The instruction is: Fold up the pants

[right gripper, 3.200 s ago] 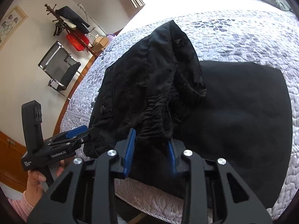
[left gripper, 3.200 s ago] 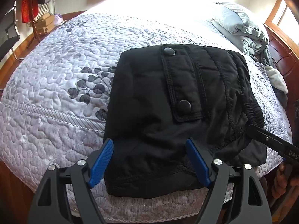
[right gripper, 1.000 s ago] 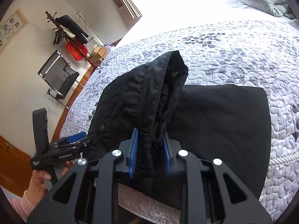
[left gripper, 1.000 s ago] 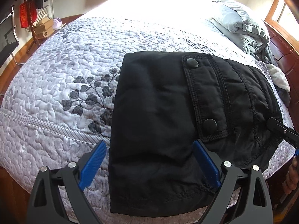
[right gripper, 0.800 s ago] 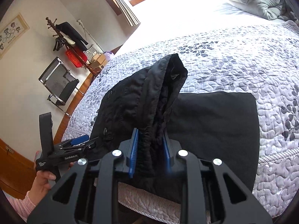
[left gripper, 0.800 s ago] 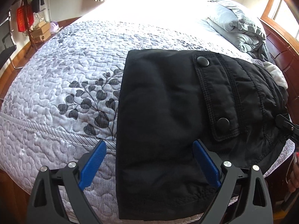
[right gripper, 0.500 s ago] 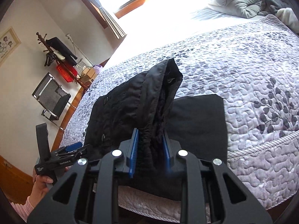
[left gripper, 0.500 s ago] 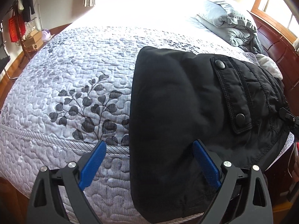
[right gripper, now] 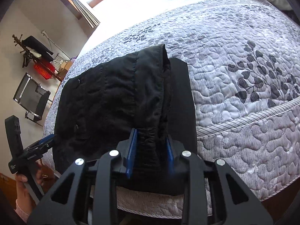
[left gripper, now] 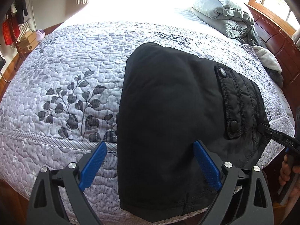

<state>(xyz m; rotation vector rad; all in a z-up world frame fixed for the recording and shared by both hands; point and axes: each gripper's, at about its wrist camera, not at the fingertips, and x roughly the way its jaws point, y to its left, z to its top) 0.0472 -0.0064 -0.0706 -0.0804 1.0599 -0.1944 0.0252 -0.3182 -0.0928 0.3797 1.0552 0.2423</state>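
Black pants (left gripper: pixel 168 112) lie folded on the quilted bed (left gripper: pixel 65 75), hanging over its near edge. A flap pocket with two snaps (left gripper: pixel 232 101) faces up on the right. My left gripper (left gripper: pixel 150 161) is open and empty, just above the pants' near end. My right gripper (right gripper: pixel 150 150) is shut on the elastic waistband (right gripper: pixel 150 97) and holds it lifted as a ridge above the folded layer (right gripper: pixel 180 97). The right gripper's tip also shows in the left wrist view (left gripper: pixel 275 135), at the waistband's right edge. The left gripper shows in the right wrist view (right gripper: pixel 35 150).
A grey duvet (left gripper: pixel 221 13) and a white cloth (left gripper: pixel 266 58) lie at the head of the bed by the wooden headboard (left gripper: pixel 281 37). A coat rack (right gripper: pixel 31 50), a red bag (right gripper: pixel 43 69) and a mesh chair (right gripper: pixel 31 97) stand by the wall.
The right gripper has carried the waistband further across, so the pants are folded narrower. The left gripper stayed open and drew back toward the bed's edge.
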